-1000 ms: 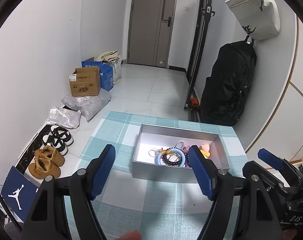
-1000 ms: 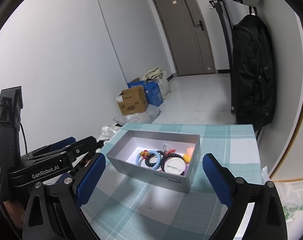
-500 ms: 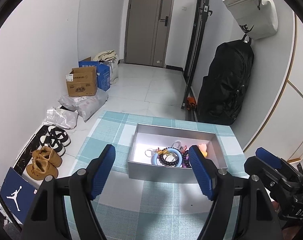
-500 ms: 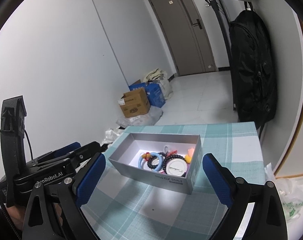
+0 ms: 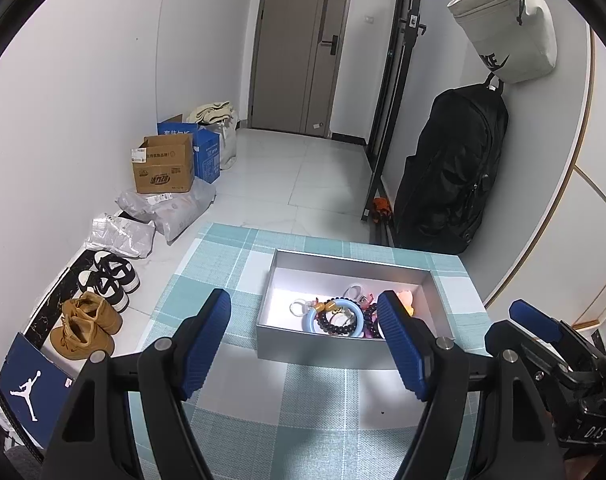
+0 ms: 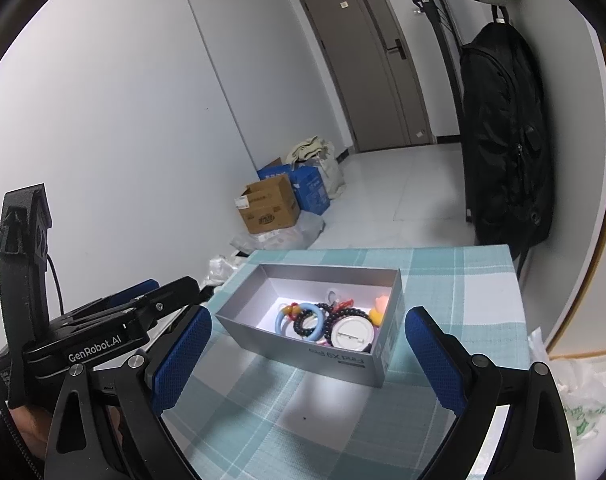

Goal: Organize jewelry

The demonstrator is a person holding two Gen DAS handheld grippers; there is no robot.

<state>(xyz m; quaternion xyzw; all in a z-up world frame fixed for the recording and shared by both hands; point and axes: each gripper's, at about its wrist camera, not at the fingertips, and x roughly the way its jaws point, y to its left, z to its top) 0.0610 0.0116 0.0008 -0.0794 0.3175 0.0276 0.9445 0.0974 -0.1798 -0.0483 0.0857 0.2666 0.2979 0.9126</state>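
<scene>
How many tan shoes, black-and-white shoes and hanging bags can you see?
Tan shoes: 2
Black-and-white shoes: 2
Hanging bags: 2, a black backpack and a white bag
Total: 6

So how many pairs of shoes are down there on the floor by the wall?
2. A black-and-white pair sits nearer the plastic bags; a tan pair sits beside it, next to the blue shoebox. More could be hidden beyond the picture's edge.

Black tongs (image 5: 305, 312), ribbed blue pads (image 5: 401, 344)
</scene>
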